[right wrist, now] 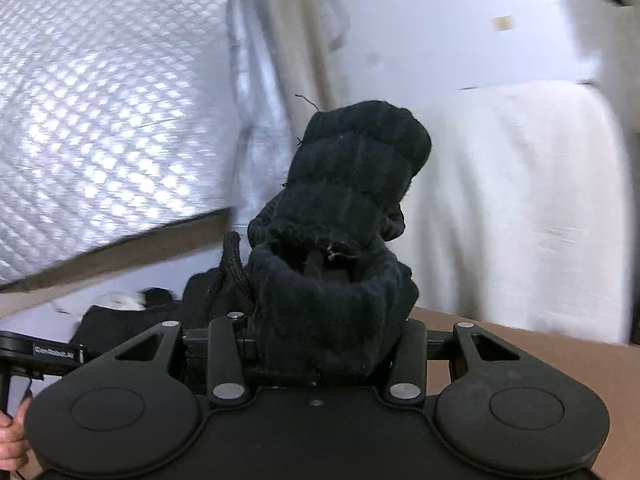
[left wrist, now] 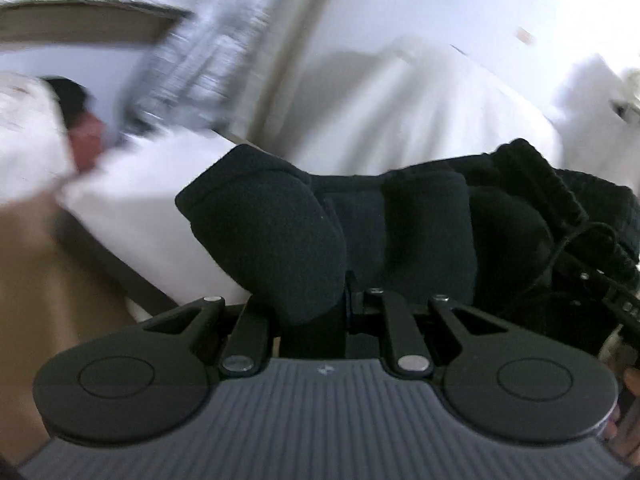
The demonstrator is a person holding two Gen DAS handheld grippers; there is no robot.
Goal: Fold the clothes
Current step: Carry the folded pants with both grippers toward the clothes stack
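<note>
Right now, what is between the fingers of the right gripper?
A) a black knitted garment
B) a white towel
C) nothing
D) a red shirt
A: in the right wrist view the black knitted garment is bunched over the right gripper and covers its fingers.

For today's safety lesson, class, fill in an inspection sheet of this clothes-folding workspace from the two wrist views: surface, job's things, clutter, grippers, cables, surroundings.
Surface: white bedding; brown floor beside it.
Job's things: dark garment, bunched and lifted, held at both ends.
Clutter: blurred white and reddish items at far left, not identifiable.
Grippers: left gripper shut on the garment; right gripper shut on it too, fabric covering its fingers.
Cables: thin black cord near the right gripper in the left view.
Surroundings: silver quilted panel, pale curtain, white wall.
</note>
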